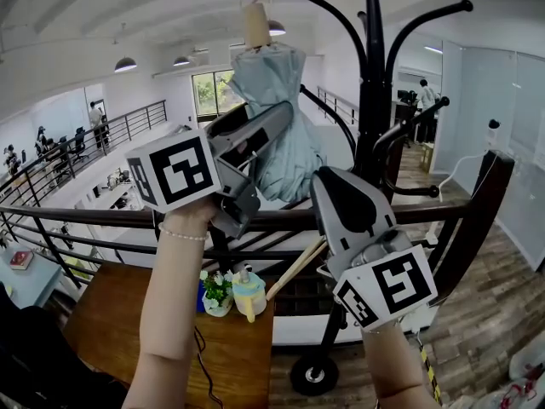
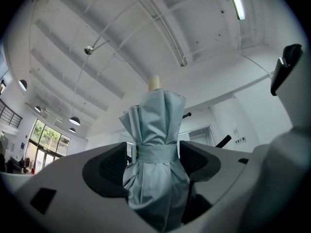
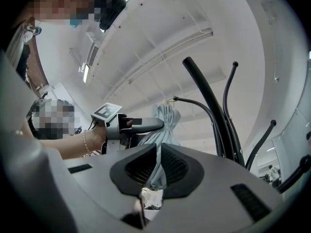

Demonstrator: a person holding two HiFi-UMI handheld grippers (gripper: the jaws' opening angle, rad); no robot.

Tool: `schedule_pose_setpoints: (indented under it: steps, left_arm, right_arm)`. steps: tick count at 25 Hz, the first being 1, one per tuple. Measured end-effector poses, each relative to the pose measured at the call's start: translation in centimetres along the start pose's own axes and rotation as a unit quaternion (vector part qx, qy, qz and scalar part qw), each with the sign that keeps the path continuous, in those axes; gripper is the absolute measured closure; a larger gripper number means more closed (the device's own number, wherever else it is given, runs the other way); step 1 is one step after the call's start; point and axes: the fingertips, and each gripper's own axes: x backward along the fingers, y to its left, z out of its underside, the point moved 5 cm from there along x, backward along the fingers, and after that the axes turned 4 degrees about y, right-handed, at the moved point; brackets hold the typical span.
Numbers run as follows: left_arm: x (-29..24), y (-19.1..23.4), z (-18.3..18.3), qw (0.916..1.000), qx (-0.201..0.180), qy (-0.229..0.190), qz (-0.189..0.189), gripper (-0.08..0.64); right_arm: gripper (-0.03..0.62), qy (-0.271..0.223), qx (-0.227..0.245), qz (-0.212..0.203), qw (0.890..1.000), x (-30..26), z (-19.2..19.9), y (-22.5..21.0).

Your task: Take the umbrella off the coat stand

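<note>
**A:** Biggest thing first?

**B:** The stand [image 1: 371, 100]. In the head view its black pole is upright at 1 o'clock. Curved arms fan out from the top, and the round foot sits at 6.

**A:** And the umbrella?

**B:** The umbrella [image 1: 277, 83] is at 12, just left of the pole and up among the arms. It is folded and its long axis is near upright. The beige cap [image 1: 255, 25] points to 12, and the cloth end leans toward 5. I cannot tell how it hangs.

**A:** What hems it in?

**B:** One arm [image 1: 328, 15] curves over it from 12 to 1, and another runs behind it at 3. A dark rail [image 1: 102, 216] crosses below at 6, with a desk [image 1: 153, 313] under that at 7. There is open air at 9 to 11 beyond the rail. In the left gripper view the ceiling [image 2: 146, 33] is high above the cap.

**A:** Left gripper?

**B:** The left gripper [image 2: 155, 155] is spread wide, with the umbrella upright between its jaws. The pads [image 2: 112, 168] flank the band [image 2: 160, 152] at 9 and 3. They are close beside the cloth, not squeezing it.

**A:** Right one?

**B:** The right gripper [image 3: 158, 152] sits lower, at 5 in the head view, and points up toward 11. Its jaws are drawn nearly together, pinching a thin strip of the umbrella's cloth.
</note>
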Motion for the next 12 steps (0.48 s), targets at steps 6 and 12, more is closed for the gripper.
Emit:
schedule_pose_setpoints:
  steps: [6,12]
  left_arm:
    - [-1.4,-0.1,-0.1,0.9996,-0.015,0.022,0.008,0.241]
    - [-1.6,-0.2,-0.2,0.9985,-0.035,0.036,0.021,0.242]
  right_arm:
    - [0.563,-0.004,0.003,0.004,1.000,-0.2,-0.2,-0.5]
    - [0.563,-0.004,-0.004,0.010,1.000,-0.1,0.2,-0.8]
